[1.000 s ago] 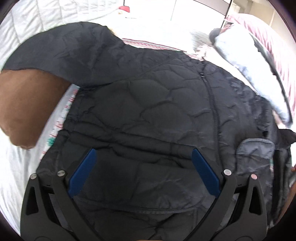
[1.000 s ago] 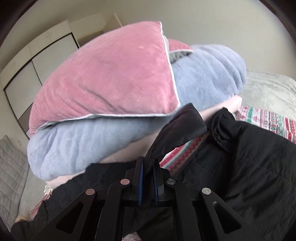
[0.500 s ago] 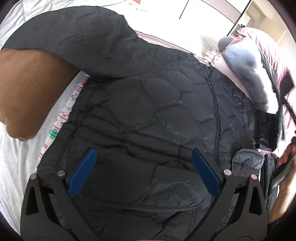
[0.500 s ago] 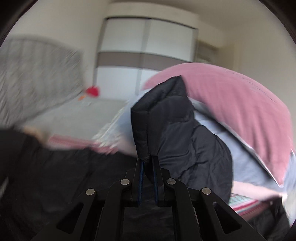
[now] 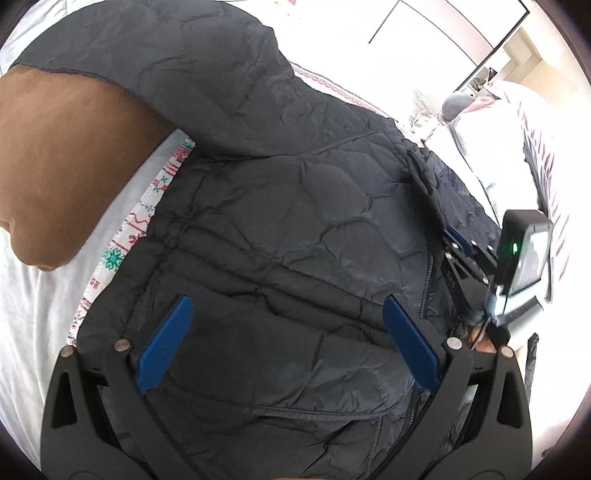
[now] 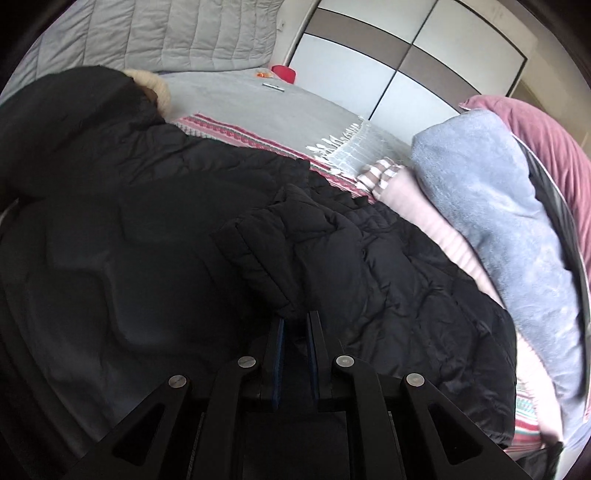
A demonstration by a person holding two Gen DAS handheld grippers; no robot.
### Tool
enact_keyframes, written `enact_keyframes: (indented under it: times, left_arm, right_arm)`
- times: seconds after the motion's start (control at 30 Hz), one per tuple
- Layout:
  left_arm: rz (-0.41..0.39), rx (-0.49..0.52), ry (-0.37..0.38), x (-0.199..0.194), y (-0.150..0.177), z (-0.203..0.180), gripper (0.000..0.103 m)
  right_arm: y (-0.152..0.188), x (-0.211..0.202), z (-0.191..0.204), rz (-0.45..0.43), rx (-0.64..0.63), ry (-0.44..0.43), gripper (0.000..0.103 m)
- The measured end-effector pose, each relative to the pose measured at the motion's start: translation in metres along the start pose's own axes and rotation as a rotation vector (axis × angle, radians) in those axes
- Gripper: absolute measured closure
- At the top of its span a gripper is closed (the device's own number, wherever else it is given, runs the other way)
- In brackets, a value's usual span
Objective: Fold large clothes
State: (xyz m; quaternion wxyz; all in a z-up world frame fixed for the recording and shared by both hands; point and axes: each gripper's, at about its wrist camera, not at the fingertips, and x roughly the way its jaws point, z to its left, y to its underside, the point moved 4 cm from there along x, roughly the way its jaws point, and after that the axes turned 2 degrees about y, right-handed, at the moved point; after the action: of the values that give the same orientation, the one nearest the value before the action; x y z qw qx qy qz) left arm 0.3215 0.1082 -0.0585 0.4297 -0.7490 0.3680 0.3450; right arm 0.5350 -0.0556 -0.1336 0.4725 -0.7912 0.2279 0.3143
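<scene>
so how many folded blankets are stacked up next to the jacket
3 visible in the right wrist view: a maroon blanket on top, a blue-grey blanket under it, and a pale pink blanket at the bottom, touching the black quilted jacket. More may be hidden behind.

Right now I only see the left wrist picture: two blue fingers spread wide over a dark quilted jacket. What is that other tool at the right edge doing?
Observer: The right gripper is shut on the end of the sleeve.
Operator: Where does that sleeve lie?
Observer: It is folded inward over the front of the jacket, not hanging off to the side.
Operator: Is there anything small on the bed that I can't make out?
Observer: A red object sits far off near the headboard, apart from the jacket.
</scene>
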Motion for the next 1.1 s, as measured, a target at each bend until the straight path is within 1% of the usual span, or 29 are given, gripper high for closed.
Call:
enact_keyframes:
  times: [0.1, 0.13, 0.17, 0.2, 0.27, 0.33, 0.4, 0.43, 0.47, 0.53, 0.63, 0.7, 0.77, 0.83, 0.87, 0.9, 0.93, 0.97, 1.03, 1.07, 1.1]
  left_arm:
    - [0.000, 0.012, -0.006, 0.001, 0.000, -0.001, 0.001]
    - [-0.001, 0.013, -0.007, 0.001, 0.000, -0.001, 0.001]
    - [-0.001, 0.013, -0.007, 0.001, 0.000, -0.001, 0.001]
    - [-0.001, 0.012, -0.008, 0.001, 0.000, 0.000, 0.001]
    - [-0.004, 0.007, -0.008, -0.001, 0.000, 0.002, 0.001]
    - [-0.011, 0.005, -0.009, -0.001, -0.002, 0.002, 0.001]
    - [-0.018, 0.009, -0.015, -0.001, -0.003, 0.001, 0.001]
    - [-0.020, 0.013, -0.018, -0.001, -0.002, 0.001, 0.001]
    - [-0.020, 0.021, -0.020, -0.001, -0.002, -0.001, 0.001]
    - [-0.024, 0.030, -0.022, 0.000, -0.002, -0.002, 0.001]
    - [-0.046, 0.027, -0.027, -0.003, -0.005, 0.001, 0.001]
    - [-0.069, 0.014, -0.030, -0.008, -0.008, 0.006, 0.001]
    - [-0.093, -0.003, -0.029, -0.014, -0.012, 0.012, 0.001]
    - [-0.118, -0.016, -0.027, -0.020, -0.015, 0.016, 0.001]
    - [-0.131, -0.020, -0.034, -0.023, -0.018, 0.019, 0.001]
    - [-0.150, -0.022, -0.047, -0.027, -0.020, 0.022, 0.001]
    - [-0.181, -0.024, -0.069, -0.033, -0.023, 0.026, 0.001]
    - [-0.205, -0.027, -0.092, -0.036, -0.026, 0.028, 0.001]
    - [-0.236, -0.028, -0.130, -0.042, -0.028, 0.033, 0.001]
    - [-0.245, -0.031, -0.140, -0.045, -0.029, 0.037, 0.001]
    - [-0.250, -0.035, -0.144, -0.046, -0.031, 0.041, 0.001]
  right_arm:
    - [-0.014, -0.003, 0.003, -0.007, 0.076, -0.051, 0.091]
    - [-0.016, -0.005, 0.013, -0.001, 0.098, -0.068, 0.090]
    - [-0.017, -0.003, 0.015, 0.018, 0.116, -0.098, 0.085]
    - [-0.014, 0.001, 0.018, 0.048, 0.115, -0.128, 0.078]
    - [-0.002, 0.006, 0.027, 0.086, 0.092, -0.154, 0.069]
    - [0.008, 0.005, 0.027, 0.087, 0.065, -0.154, 0.062]
    - [0.015, 0.000, 0.021, 0.080, 0.074, -0.154, 0.048]
    - [0.018, -0.002, 0.019, 0.078, 0.086, -0.156, 0.045]
    - [0.018, -0.006, 0.015, 0.074, 0.101, -0.161, 0.043]
    - [0.019, -0.016, 0.010, 0.059, 0.125, -0.184, 0.042]
    - [0.027, -0.048, 0.000, 0.034, 0.157, -0.239, 0.040]
    - [0.040, -0.071, -0.010, 0.047, 0.191, -0.264, 0.036]
    - [0.064, -0.094, -0.024, 0.102, 0.252, -0.288, 0.033]
    - [0.100, -0.118, -0.037, 0.177, 0.304, -0.352, 0.030]
    - [0.117, -0.130, -0.042, 0.199, 0.313, -0.387, 0.028]
    - [0.134, -0.139, -0.049, 0.207, 0.326, -0.391, 0.026]
    - [0.145, -0.146, -0.056, 0.201, 0.340, -0.370, 0.024]
    - [0.157, -0.154, -0.065, 0.185, 0.353, -0.332, 0.023]
    - [0.169, -0.163, -0.079, 0.156, 0.372, -0.243, 0.022]
    - [0.172, -0.168, -0.086, 0.136, 0.394, -0.222, 0.021]
    - [0.173, -0.173, -0.092, 0.112, 0.430, -0.236, 0.021]
